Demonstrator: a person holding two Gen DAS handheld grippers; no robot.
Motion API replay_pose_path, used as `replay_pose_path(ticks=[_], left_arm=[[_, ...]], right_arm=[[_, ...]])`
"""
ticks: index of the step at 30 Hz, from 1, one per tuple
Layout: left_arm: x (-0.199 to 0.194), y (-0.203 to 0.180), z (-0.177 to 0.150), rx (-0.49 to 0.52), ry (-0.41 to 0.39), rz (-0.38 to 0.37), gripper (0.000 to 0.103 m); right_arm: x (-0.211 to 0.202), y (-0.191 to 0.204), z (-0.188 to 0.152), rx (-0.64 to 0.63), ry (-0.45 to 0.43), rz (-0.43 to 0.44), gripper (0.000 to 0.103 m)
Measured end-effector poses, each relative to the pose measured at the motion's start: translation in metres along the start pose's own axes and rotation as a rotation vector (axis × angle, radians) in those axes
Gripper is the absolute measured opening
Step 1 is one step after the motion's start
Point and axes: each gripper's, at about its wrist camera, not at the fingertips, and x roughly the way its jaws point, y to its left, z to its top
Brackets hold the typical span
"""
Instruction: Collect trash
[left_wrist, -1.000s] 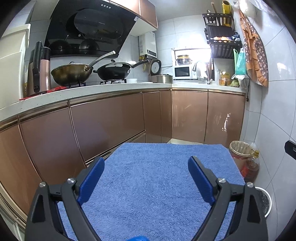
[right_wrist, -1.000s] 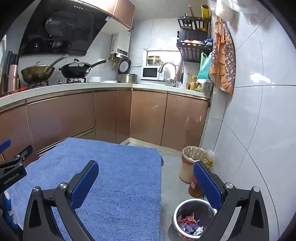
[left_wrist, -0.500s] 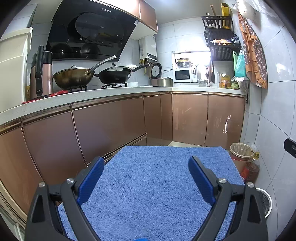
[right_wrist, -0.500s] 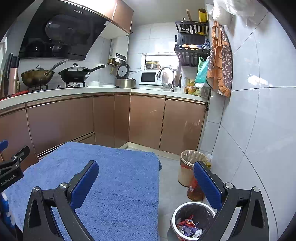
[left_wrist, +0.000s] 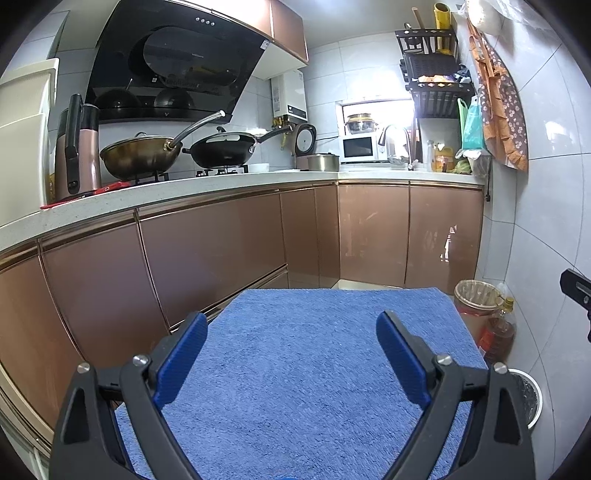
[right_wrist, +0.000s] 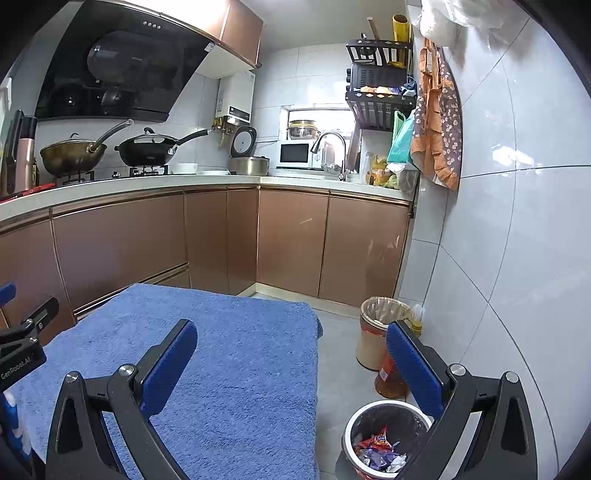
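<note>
Both my claws gape wide and empty: left gripper (left_wrist: 291, 338) over the blue towel (left_wrist: 303, 354), right gripper (right_wrist: 291, 347) past its right edge. Wrappers (right_wrist: 376, 448) lie in the bin (right_wrist: 384, 406) on the floor.

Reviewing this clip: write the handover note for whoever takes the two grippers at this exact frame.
Left gripper: open, empty, above the blue towel.
Right gripper: open, empty, over the towel's right edge, near the bins.
Small round bin on the floor by the wall: holds colourful wrappers.
Lined bin and an oil bottle stand just behind it.
Done: the wrappers in view are inside the small bin; no trash shows on the towel.
Left: check the area below the cameras, which is out of view, for leftover pieces; otherwise the collecting looks finished.
</note>
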Motion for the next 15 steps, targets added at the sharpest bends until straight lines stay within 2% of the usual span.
replay_pose_path(ticks=[15], left_arm=[[-0.0046,-0.0051,-0.0010,0.005,-0.011,-0.012,0.093]], right_arm=[[0.0006,-0.0016,0.0005,0.004,0.001,-0.001,0.103]])
